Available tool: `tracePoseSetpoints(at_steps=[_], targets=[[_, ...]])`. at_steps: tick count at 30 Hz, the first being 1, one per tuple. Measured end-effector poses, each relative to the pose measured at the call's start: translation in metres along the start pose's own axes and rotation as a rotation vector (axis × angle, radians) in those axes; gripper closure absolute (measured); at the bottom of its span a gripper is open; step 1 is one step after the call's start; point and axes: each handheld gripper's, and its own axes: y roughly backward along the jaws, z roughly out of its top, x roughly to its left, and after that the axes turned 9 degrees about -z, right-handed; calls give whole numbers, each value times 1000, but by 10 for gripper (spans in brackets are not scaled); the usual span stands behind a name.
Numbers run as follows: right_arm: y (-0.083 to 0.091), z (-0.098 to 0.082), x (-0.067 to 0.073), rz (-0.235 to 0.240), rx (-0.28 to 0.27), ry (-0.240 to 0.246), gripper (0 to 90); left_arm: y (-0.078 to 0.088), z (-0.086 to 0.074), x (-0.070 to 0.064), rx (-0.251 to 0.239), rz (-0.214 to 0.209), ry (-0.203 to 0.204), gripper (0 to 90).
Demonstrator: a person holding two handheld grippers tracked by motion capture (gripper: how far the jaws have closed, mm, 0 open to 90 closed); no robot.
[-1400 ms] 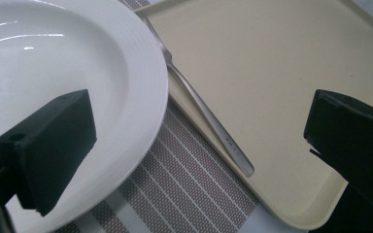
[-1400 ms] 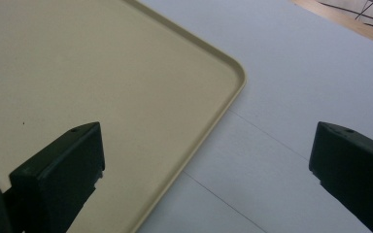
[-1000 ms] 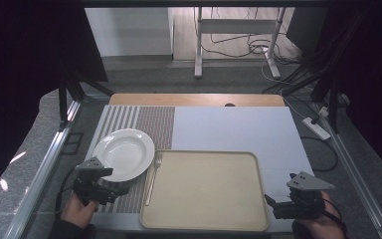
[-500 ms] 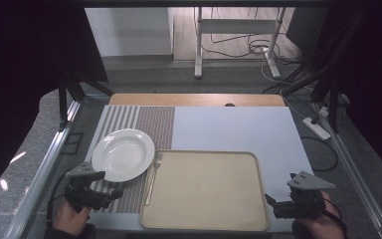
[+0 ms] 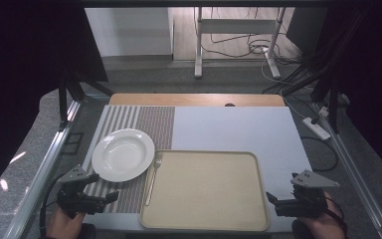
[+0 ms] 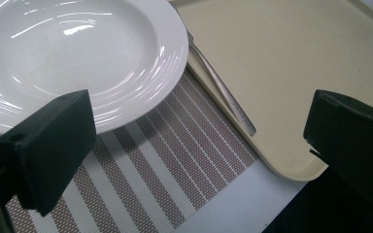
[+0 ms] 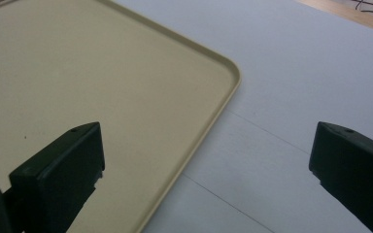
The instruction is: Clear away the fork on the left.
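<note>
A white deep plate [image 5: 123, 154] rests on a striped placemat [image 5: 144, 122] at the left of the table. A beige tray [image 5: 206, 189] lies beside it, bare, with a metal fork [image 5: 153, 177] along its left rim. My left gripper [image 5: 104, 187] hovers open at the placemat's near-left corner, just short of the plate. In the left gripper view the plate [image 6: 77, 53], fork [image 6: 223, 92] and tray [image 6: 296, 63] lie ahead of the wide-apart jaws. My right gripper [image 5: 274, 203] is open off the tray's near-right corner, and its own view shows the tray corner [image 7: 102, 87].
A white table sheet [image 5: 234, 129] covers the surface behind and right of the tray, with a wooden strip [image 5: 194, 99] at the far edge. Metal rails [image 5: 45, 169] run down both sides. Cables and a power strip [image 5: 316, 128] lie on the floor at the right.
My left gripper has drifted a little left and back toward the table's near edge, away from the plate. The right gripper has stayed put.
</note>
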Motion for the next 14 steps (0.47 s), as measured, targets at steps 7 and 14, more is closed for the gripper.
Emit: tracePoseSetpoints(at_steps=[7, 14], targets=[[0, 0, -1, 0, 0, -12, 1, 6, -4, -4, -3, 13, -10, 0], [-1, 0, 1, -4, 4, 4, 1, 7, -5, -4, -16, 8, -8, 0]])
